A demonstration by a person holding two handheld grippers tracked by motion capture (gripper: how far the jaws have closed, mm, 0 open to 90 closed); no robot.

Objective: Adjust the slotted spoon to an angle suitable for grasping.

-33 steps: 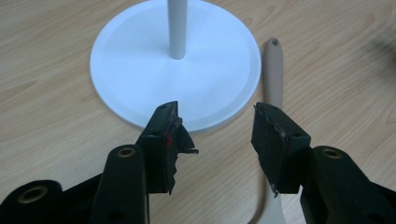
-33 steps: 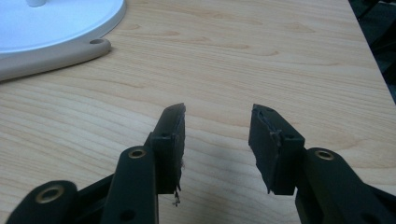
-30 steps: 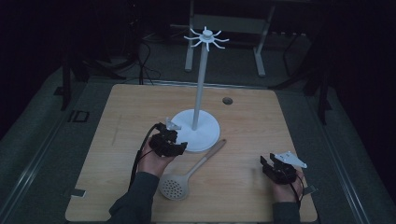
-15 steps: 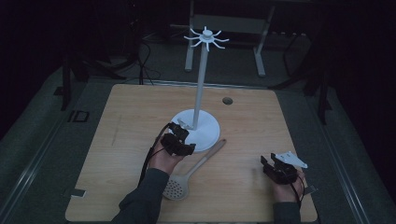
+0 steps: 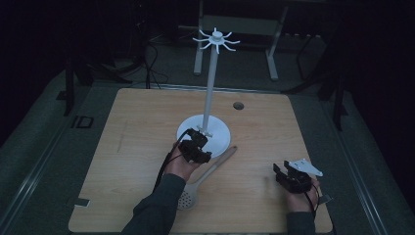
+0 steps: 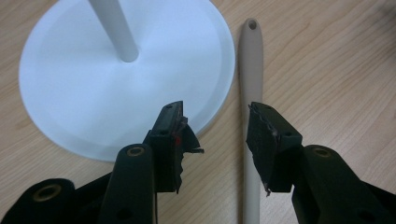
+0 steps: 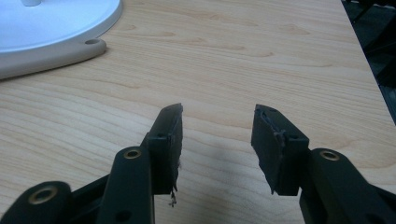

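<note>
A beige slotted spoon (image 5: pixel 208 177) lies on the wooden table (image 5: pixel 137 127), its handle (image 6: pixel 250 70) running beside the round base (image 6: pixel 84 88) of a tall white hook stand (image 5: pixel 211 83). My left gripper (image 5: pixel 195 147) hovers over the base's near edge and the handle, open; in the left gripper view (image 6: pixel 215 130) the handle passes just under the right jaw and nothing is held. My right gripper (image 5: pixel 288 177) rests open near the table's front right, and the right gripper view (image 7: pixel 217 128) has bare wood between its jaws.
A small dark hole (image 5: pixel 238 105) sits in the table behind the stand. The spoon's perforated bowl (image 5: pixel 187 199) lies near the front edge by the left sleeve (image 5: pixel 156 210). Dark floor, cables and a metal frame (image 5: pixel 235 29) surround the table.
The left gripper has moved right and forward, from the table left of the stand to over the base edge and spoon handle. The right gripper has stayed put.
</note>
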